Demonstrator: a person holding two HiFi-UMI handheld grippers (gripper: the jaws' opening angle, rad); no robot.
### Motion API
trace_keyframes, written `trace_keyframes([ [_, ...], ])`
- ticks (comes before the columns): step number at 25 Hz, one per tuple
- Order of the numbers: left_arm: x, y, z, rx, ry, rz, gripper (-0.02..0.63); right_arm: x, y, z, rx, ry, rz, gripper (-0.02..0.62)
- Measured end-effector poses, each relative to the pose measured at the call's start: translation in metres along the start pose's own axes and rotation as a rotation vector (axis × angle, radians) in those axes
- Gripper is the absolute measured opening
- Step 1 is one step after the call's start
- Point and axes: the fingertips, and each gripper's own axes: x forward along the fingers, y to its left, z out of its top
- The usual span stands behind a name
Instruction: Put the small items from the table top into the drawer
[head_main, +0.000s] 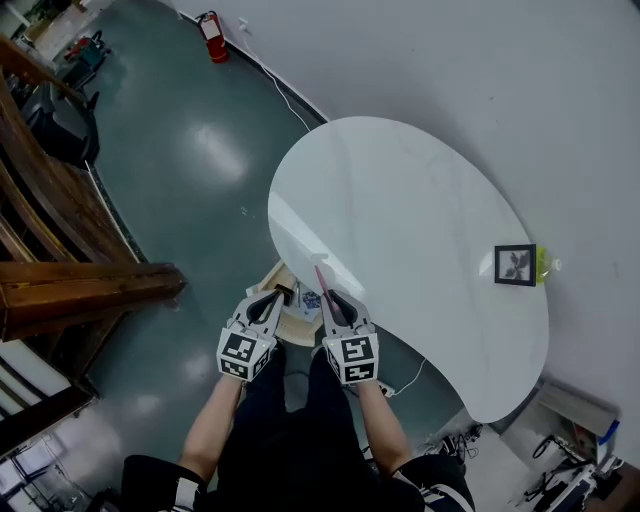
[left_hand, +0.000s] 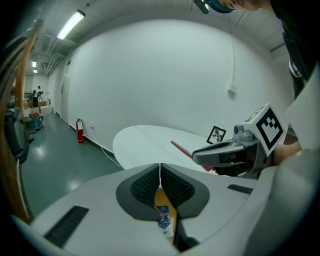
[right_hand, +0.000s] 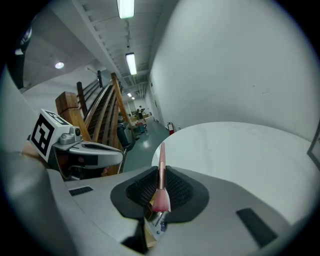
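My right gripper is shut on a slim pink pen-like stick that points up and forward past its jaws; the stick also shows in the left gripper view. My left gripper is shut with nothing between its pads. Both hang side by side at the near edge of the white oval table, over an open wooden drawer. A small white and blue packet lies in the drawer.
A small black picture frame stands on the table's right side with a yellow-green thing behind it. A red fire extinguisher stands by the far wall. Wooden stairs rise at the left. A white cable hangs under the table.
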Motion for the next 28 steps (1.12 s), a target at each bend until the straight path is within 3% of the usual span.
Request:
trace_keyframes([
  [10,-0.010,0.037,-0.035,-0.058,0.030,0.045,0.023,0.040,0.046,-0.023,-0.053,0.071,0.109,0.064],
  [28,-0.007,0.054,-0.113,-0.164,0.103,0.058,0.023,0.079,0.065,-0.141,-0.022,0.283,0.177,0.064],
])
